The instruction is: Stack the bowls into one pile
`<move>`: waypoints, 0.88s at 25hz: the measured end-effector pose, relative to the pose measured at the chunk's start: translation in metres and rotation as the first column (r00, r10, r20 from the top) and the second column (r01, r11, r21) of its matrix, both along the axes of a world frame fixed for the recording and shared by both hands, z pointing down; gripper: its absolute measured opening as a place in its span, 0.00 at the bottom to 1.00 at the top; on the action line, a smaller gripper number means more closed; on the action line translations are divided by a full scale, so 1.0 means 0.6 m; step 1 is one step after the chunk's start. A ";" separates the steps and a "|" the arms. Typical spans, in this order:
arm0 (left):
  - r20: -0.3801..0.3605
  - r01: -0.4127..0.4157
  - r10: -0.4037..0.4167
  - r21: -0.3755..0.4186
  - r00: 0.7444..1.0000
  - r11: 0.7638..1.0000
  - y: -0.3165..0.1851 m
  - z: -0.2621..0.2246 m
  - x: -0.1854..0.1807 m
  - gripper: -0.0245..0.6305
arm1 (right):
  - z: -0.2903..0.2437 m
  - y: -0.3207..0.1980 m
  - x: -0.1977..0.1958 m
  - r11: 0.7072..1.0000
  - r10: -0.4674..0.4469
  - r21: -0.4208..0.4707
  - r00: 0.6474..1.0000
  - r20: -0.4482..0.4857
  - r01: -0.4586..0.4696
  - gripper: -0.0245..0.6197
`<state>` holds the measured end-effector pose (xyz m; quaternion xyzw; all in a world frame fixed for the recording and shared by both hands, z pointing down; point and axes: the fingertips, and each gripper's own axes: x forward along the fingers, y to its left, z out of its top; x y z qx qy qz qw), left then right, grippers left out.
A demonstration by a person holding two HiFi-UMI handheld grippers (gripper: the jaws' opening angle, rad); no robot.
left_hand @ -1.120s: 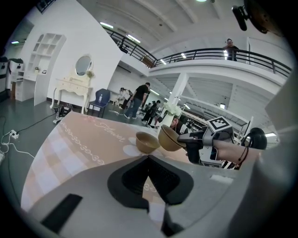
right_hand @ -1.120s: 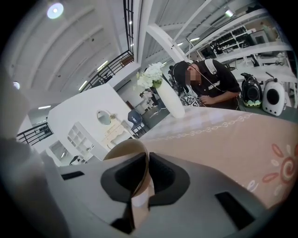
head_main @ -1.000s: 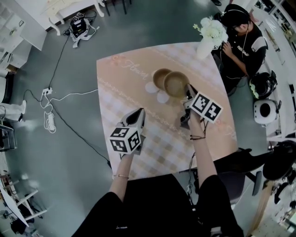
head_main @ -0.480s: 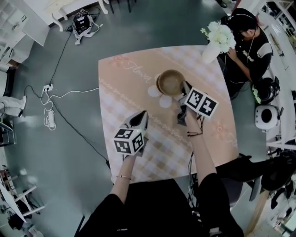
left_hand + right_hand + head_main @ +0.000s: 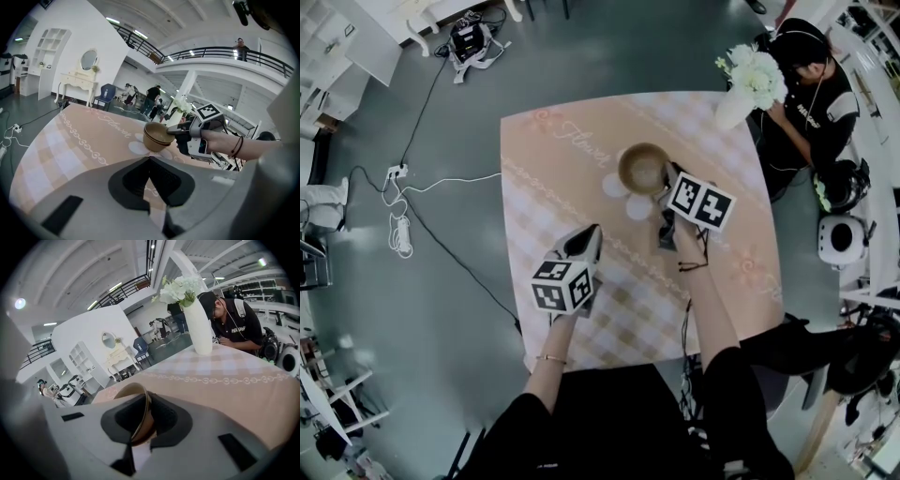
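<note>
Two tan bowls [image 5: 644, 169] sit nested as one pile on the checked tablecloth of the table [image 5: 553, 159], past its middle. My right gripper [image 5: 667, 179] is at the pile's right rim. In the right gripper view the top bowl's thin rim [image 5: 142, 405] stands between the jaws, which are opening, with a gap beside it. The left gripper view shows the pile [image 5: 157, 136] with the right gripper [image 5: 179, 131] at its edge. My left gripper [image 5: 586, 236] hovers nearer the table's front, shut and holding nothing.
A white vase [image 5: 731, 108] with white flowers [image 5: 757, 73] stands at the table's far right corner, and a seated person [image 5: 811, 89] is beside it. Cables and a power strip [image 5: 397, 173] lie on the floor at the left.
The right gripper carried its bowl to the left and set it into the other bowl, so two bowls side by side became one pile. The left gripper stayed about where it was.
</note>
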<state>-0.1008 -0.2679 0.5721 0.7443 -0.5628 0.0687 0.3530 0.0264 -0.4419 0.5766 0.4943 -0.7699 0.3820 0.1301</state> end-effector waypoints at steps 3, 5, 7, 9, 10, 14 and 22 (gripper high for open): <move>-0.003 0.004 -0.004 -0.002 1.000 1.000 -0.001 0.001 -0.004 0.03 | 0.004 -0.004 0.000 1.000 -0.004 0.004 1.000 -0.025 0.004 0.08; -0.006 0.006 -0.006 -0.002 1.000 1.000 -0.002 0.001 -0.006 0.03 | 0.006 -0.005 -0.001 1.000 -0.008 0.006 0.999 -0.038 0.008 0.08; -0.011 0.006 -0.006 -0.004 1.000 1.000 -0.002 0.001 -0.006 0.03 | 0.007 -0.005 -0.002 1.000 -0.011 0.006 0.999 -0.046 0.012 0.08; -0.013 0.004 -0.004 -0.005 1.000 1.000 -0.003 0.003 -0.005 0.03 | 0.011 -0.005 -0.002 1.000 -0.015 0.006 0.998 -0.056 0.015 0.08; -0.014 0.002 -0.002 -0.005 1.000 1.000 -0.003 0.005 -0.003 0.03 | 0.013 -0.005 -0.002 1.000 -0.018 0.008 0.998 -0.064 0.019 0.07; -0.016 -0.006 0.006 -0.007 1.000 1.000 -0.004 0.008 0.000 0.03 | 0.016 -0.003 -0.006 0.999 -0.040 0.030 0.993 -0.112 0.044 0.07; -0.008 -0.017 0.017 -0.003 1.000 1.000 -0.001 0.003 0.005 0.03 | 0.016 0.002 0.004 0.999 -0.036 0.032 0.992 -0.120 0.040 0.19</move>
